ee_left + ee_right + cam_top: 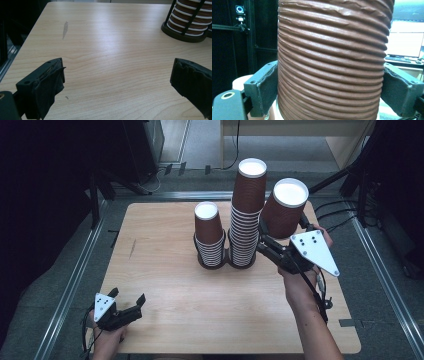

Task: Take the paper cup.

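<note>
1. Near the front left corner of the wooden table [165, 285], the left gripper [128, 301] rests low in the person's left hand [107, 337]. Its jaws stand wide apart with nothing between them; in the left gripper view bare tabletop shows in the gap.
2. Toward the right edge, the right gripper [263, 236] is lifted above the table in the person's right hand [300, 282], the grey plate [315, 251] on top.
3. Its jaws are clamped on a ribbed brown paper cup [285, 210], held upside down, white base up, tilted slightly, clear of the table. In the right gripper view both pads press the cup's corrugated wall.
4. Just left of that cup, at mid-table, stands the tall stack of inverted cups [247, 215] in a black wire holder [226, 262].
5. The short stack [209, 232] stands in the holder's left ring, beside the tall one.
</note>
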The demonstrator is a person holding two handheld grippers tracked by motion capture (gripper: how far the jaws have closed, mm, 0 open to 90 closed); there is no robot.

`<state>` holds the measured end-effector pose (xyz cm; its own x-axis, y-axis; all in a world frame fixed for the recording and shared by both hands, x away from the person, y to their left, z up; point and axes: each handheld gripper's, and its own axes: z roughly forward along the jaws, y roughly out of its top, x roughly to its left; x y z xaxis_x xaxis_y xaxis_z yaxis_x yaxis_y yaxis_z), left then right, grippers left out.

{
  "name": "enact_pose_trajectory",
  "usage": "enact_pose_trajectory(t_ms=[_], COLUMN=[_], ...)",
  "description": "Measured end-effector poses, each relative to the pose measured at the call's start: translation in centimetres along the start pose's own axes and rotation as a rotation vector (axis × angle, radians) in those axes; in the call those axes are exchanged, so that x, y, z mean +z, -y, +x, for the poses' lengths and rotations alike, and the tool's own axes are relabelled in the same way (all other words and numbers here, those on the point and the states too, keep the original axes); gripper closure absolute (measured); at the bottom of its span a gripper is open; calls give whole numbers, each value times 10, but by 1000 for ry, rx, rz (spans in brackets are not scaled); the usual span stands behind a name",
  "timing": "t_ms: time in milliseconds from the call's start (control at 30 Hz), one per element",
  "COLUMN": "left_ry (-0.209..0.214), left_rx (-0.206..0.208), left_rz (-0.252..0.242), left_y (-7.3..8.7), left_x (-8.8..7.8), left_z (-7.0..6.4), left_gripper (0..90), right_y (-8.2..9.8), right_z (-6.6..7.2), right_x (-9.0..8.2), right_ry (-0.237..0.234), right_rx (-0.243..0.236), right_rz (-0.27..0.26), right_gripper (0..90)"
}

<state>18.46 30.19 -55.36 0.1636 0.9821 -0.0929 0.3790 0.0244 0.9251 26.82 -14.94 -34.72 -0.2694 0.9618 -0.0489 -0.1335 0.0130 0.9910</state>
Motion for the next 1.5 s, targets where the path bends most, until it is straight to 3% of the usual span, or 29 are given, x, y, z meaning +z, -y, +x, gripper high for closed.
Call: enact_pose_trajectory(t_ms=[1500], left_ry=[-8], left_rx=[12], left_rz=[1], left_y=[0], left_x=[0], left_z=[-2], left_gripper=[0], right_y=[92], right_z=[-7], right_x=[-28], right_ry=[-6], right_rx=[7], right_rz=[143], right_gripper=[111])
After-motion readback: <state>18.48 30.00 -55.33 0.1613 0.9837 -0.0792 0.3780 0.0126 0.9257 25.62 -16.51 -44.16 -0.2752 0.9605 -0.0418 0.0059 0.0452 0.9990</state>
